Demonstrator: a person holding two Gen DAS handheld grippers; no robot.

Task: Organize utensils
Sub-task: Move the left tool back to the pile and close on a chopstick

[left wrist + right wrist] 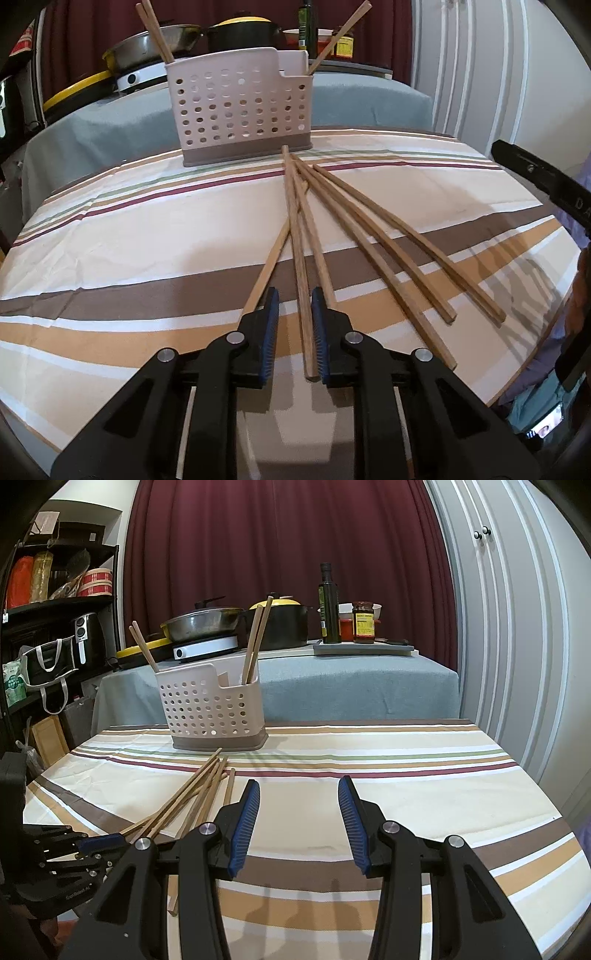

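Observation:
A beige perforated utensil holder (240, 110) (210, 709) stands at the far side of the striped tablecloth (129, 229). Chopsticks lean out of its left end (155, 33) and its right end (340, 33). Several loose wooden chopsticks (369, 236) (192, 794) fan out on the cloth in front of it. My left gripper (294, 295) is low over the cloth and open. One chopstick (299, 258) lies between its jaws, close to the right pad (318, 314). My right gripper (299, 781) hovers wide open to the right of the pile, holding nothing.
Behind the holder is a grey-covered table (351, 679) with a pan (199, 622), a black pot (284, 626), an oil bottle (328, 605) and a jar (364, 622). Dark shelves (55, 609) stand at the left, white cabinet doors (517, 627) at the right.

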